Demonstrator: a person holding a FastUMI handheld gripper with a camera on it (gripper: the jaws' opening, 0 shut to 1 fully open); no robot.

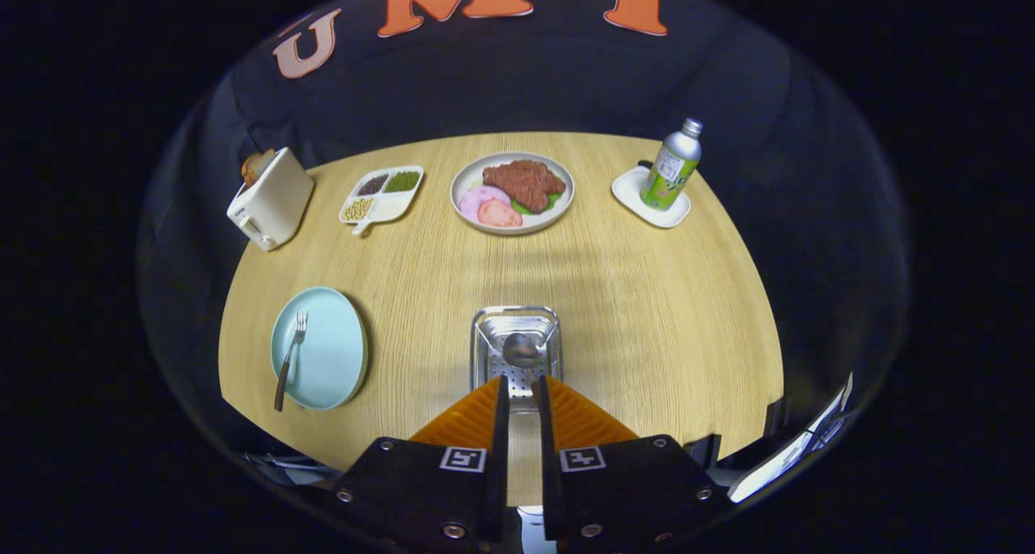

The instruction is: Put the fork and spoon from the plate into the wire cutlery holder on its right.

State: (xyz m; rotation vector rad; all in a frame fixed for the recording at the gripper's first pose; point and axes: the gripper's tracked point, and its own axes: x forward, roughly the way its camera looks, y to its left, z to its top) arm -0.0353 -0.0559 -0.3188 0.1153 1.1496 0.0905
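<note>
On the plate [327, 352] one fork [289, 360]; one spoon [521, 352] between hand-held gripper [517, 392] fingers.

We see a staged dining setup inside a cloth-walled recording booth: a round wooden counter [647, 311] laid with a toaster [271, 200], a divided dish of beans [382, 193], a plate of meat [513, 192] and a bottle [673, 166] on a coaster.

One fork [289, 358], one spoon [523, 349], one cutlery holder [485, 336], four dishes, one toaster [270, 200], one bottle [672, 166].
</note>
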